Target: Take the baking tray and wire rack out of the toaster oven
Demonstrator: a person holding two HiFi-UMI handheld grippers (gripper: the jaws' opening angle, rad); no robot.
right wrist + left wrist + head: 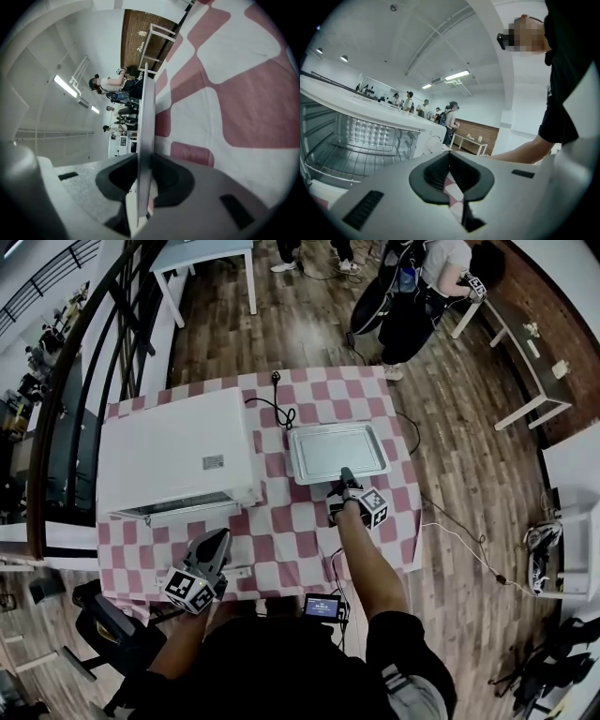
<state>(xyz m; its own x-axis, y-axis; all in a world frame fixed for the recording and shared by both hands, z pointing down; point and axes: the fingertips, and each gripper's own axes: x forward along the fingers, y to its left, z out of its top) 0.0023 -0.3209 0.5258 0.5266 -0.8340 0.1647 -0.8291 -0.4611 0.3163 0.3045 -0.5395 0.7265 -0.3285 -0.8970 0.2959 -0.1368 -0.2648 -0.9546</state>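
The silver baking tray (pixel 337 451) lies flat on the checked tablecloth, to the right of the white toaster oven (pixel 178 451). My right gripper (pixel 345 482) is shut on the middle of the tray's near rim; in the right gripper view the tray (pixel 146 131) runs edge-on between the pads (pixel 161 180). The oven's door hangs open toward me. In the left gripper view the wire rack (pixel 347 159) sits inside the oven (pixel 370 108). My left gripper (pixel 214 545) hovers in front of the oven door, jaws together and holding nothing.
A black power cord (pixel 277 409) curls on the cloth behind the tray. A small screen device (pixel 322 606) sits at the table's near edge. A dark chair (pixel 108 624) stands at the lower left. People (pixel 412 287) stand beyond the table.
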